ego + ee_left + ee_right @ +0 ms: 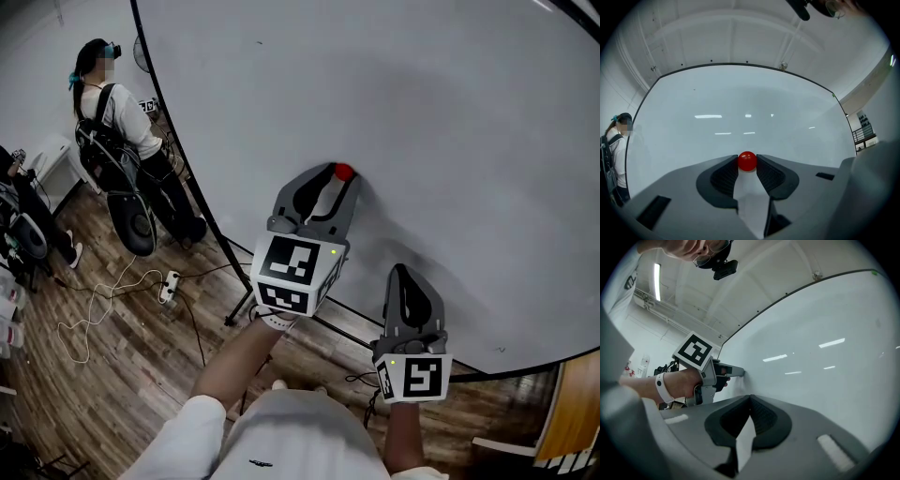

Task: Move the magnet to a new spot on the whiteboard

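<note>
Glossy round red magnet tight in ribbed grey left claw

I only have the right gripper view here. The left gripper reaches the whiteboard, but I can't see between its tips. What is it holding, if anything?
Observer: A small round red magnet, pinched between the pads of the left gripper.
Operator: Touching the board?
Observer: The head view shows it against the white whiteboard.
Operator: Anyone else nearby?
Observer: A person sits beyond the board's left edge in the head view.
</note>
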`<state>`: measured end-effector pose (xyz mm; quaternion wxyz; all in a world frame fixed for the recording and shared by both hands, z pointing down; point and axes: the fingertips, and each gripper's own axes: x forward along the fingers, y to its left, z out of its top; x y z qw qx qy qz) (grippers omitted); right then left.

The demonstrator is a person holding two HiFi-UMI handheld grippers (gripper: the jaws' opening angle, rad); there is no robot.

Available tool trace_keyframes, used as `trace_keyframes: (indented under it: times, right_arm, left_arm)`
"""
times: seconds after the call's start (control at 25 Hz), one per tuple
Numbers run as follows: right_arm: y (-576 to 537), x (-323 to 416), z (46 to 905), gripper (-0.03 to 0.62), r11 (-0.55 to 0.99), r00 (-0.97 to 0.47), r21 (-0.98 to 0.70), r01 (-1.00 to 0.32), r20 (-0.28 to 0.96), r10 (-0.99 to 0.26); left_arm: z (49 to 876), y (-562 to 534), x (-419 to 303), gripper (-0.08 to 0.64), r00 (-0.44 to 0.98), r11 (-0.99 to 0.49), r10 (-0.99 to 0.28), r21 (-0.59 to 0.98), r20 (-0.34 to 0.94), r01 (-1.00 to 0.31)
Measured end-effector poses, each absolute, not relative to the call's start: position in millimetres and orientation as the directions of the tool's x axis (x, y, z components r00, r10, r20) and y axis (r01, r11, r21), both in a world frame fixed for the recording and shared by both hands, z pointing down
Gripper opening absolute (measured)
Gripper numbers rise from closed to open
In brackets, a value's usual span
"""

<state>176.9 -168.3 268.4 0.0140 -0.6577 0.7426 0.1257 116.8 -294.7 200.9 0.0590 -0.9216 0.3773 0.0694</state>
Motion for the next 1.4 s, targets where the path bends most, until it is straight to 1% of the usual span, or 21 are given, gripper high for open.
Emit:
trace_keyframes:
  times: [0.28,0.64,1.0,1.28,1.4]
  right_arm:
    - [-166.9,173.3,270.5,0.010,0.117,-0.148,0.168,-0.979,-0.187,-0.971]
    - [-161.7,169.6,274.1,0.009,0.129,-0.158,0.161,-0.979,-0.183,-0.970]
    - [-160.4,156.3,269.7,0.011,0.128,-0.156,0.155,-0.980,-0.186,-0.970]
    - [-159.1,154.1,282.8,0.011,0.116,-0.144,0.155,-0.981,-0.180,-0.973]
    - [-155.5,152.0,288.9,0.010,0.112,-0.136,0.139,-0.984,-0.176,-0.975]
  left_arm:
    - [203.3,-294.3,117.3,0.121,0.728,-0.730,-0.667,-0.054,-0.160,-0.681]
    - [212.9,-284.6,103.4,0.121,0.718,-0.721,-0.679,-0.047,-0.154,-0.692]
    - [228.3,-272.2,68.3,0.121,0.699,-0.704,-0.702,-0.018,-0.139,-0.710]
    - [237.2,-249.2,56.7,0.121,0.698,-0.699,-0.700,-0.054,-0.149,-0.713]
    - [247.0,-239.6,50.0,0.121,0.693,-0.694,-0.707,-0.046,-0.141,-0.718]
